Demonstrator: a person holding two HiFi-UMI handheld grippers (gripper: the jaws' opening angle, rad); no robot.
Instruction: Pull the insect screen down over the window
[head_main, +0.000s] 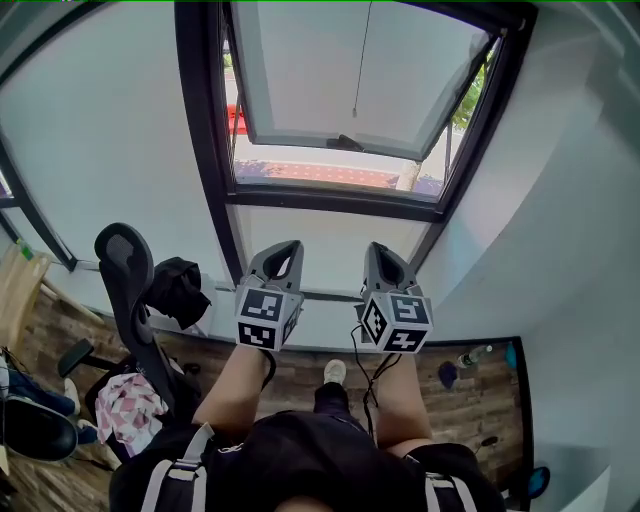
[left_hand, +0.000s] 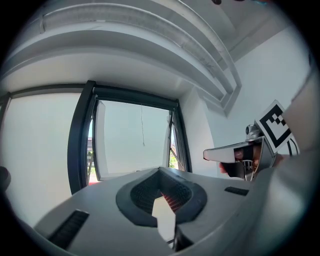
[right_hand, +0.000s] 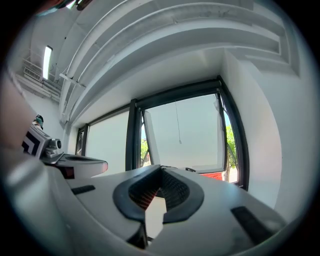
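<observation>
Head view alone shows chair (head_main: 128, 285); all show window (head_main: 345, 90).

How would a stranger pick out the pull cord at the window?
Find the dark-framed window in the white wall. Across its pale upper pane hangs the cord: the only thin dark line there, ending in a small weight.

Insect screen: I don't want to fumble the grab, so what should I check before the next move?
1. Jaws open for a grasp: not ok; left gripper and right gripper are both shut, empty.
2. Pull cord visible, hanging free: ok.
3. Insect screen fully down: not ok; an open gap shows below it.
4. Grippers touching cord: not ok; both short of the window.
5. Office chair out of the way: ok, stands left.
</observation>
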